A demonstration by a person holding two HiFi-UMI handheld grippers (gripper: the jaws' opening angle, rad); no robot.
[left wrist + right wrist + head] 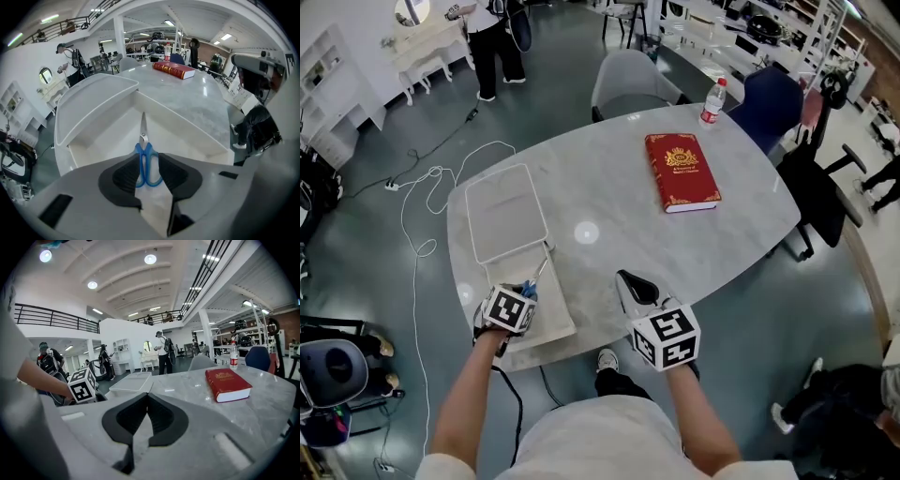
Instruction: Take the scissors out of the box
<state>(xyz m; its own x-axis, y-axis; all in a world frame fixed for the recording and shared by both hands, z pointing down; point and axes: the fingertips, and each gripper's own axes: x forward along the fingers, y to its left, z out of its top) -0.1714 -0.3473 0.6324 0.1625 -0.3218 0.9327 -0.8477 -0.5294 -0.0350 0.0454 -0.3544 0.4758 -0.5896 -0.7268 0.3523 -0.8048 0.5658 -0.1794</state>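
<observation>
Left fingers (123, 177) gripping one scissors (148, 161), one box (187, 127), one book (172, 70)

Grey-green floor (581, 56) strewn with white cable (416, 291). Oval marble table (741, 244), grey chair (633, 75) behind. Overhead, round ceiling lights (150, 259) and a railed gallery (51, 317).

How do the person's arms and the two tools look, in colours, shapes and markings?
The left tool and the right tool have pale grey bodies with black pads. Each carries a white cube printed with black square markers. A black cable hangs below the left one. The forearms are bare, with short whitish sleeves above them.
</observation>
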